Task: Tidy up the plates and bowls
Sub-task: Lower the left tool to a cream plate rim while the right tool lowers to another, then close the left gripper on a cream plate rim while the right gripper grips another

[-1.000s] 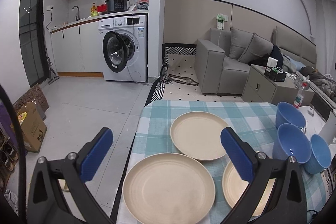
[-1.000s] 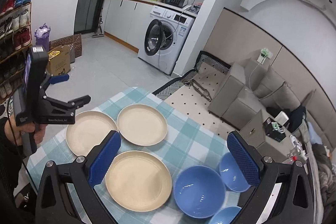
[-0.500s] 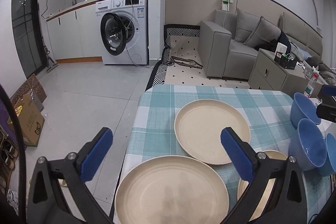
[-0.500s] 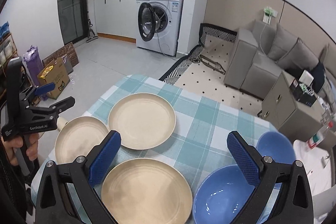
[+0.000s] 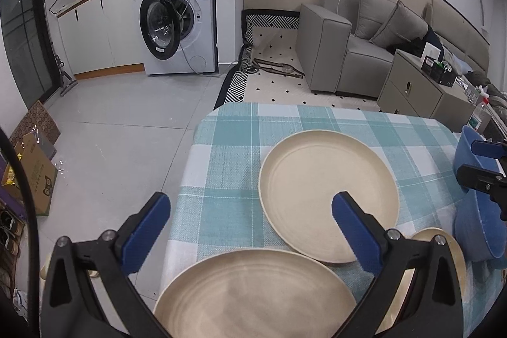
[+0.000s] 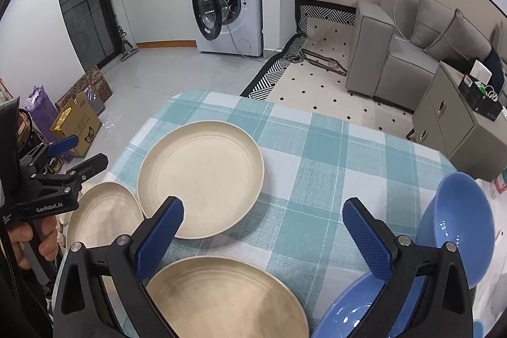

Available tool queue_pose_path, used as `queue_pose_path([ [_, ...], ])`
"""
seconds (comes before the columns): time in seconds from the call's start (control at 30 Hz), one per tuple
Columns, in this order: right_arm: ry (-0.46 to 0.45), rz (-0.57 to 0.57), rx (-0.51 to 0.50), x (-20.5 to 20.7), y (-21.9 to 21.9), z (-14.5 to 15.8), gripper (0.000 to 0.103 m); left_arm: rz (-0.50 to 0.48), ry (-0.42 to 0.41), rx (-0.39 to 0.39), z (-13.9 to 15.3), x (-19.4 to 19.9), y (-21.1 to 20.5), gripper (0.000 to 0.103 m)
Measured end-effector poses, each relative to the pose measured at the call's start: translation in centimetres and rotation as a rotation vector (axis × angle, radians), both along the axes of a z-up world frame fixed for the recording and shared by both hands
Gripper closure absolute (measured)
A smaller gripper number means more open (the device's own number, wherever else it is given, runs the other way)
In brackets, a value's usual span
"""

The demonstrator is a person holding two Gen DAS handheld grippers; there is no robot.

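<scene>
A table under a teal-and-white checked cloth (image 6: 317, 167) carries three cream plates and two visible blue bowls. The far plate (image 6: 201, 178) lies flat near the table's middle; a near-left plate (image 5: 256, 293) sits just beside it at the left edge, and a near plate (image 6: 225, 300) lies closest to the right wrist camera. One blue bowl (image 6: 456, 230) stands tilted at the right edge, with another bowl (image 6: 348, 315) low beside it. The left gripper (image 5: 247, 230) hovers above the near-left plate with its jaws spread wide, holding nothing. The right gripper (image 6: 263, 235) likewise gapes empty, above the near plate and the lower bowl.
</scene>
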State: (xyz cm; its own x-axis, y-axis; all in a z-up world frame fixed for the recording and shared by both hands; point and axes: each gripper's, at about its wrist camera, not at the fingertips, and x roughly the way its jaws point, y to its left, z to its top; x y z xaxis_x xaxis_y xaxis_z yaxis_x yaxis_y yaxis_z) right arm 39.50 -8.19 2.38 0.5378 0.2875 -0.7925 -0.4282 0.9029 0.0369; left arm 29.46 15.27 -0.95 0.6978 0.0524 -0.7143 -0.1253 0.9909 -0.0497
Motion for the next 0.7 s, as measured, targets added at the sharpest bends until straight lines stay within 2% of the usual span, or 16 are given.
queue_pose_path([
  [0.13,0.033,-0.009,0.001,1.4,0.7,-1.9,0.002,-0.007,0.039,-0.009,-1.4,1.2,0.1,0.008],
  [0.17,0.040,-0.008,0.001,1.7,0.8,-2.4,0.002,-0.009,0.050,-0.008,-1.7,1.6,0.2,0.012],
  [0.3,0.092,-0.002,0.001,3.0,1.6,-4.5,0.015,-0.006,0.086,-0.017,-3.1,2.7,0.5,0.017],
  [0.4,0.129,0.005,-0.006,4.0,2.0,-6.2,0.026,-0.012,0.117,-0.028,-4.0,3.5,0.5,0.031],
  [0.53,0.158,-0.001,-0.007,4.7,2.3,-7.6,0.034,-0.026,0.149,-0.035,-4.8,4.3,0.4,0.040],
  [0.6,0.173,-0.010,-0.006,5.2,2.3,-8.2,0.035,-0.026,0.157,-0.031,-5.2,4.6,0.4,0.040],
  [0.7,0.190,-0.024,-0.010,5.6,2.4,-8.7,0.037,-0.027,0.178,-0.041,-5.6,5.0,0.4,0.047],
])
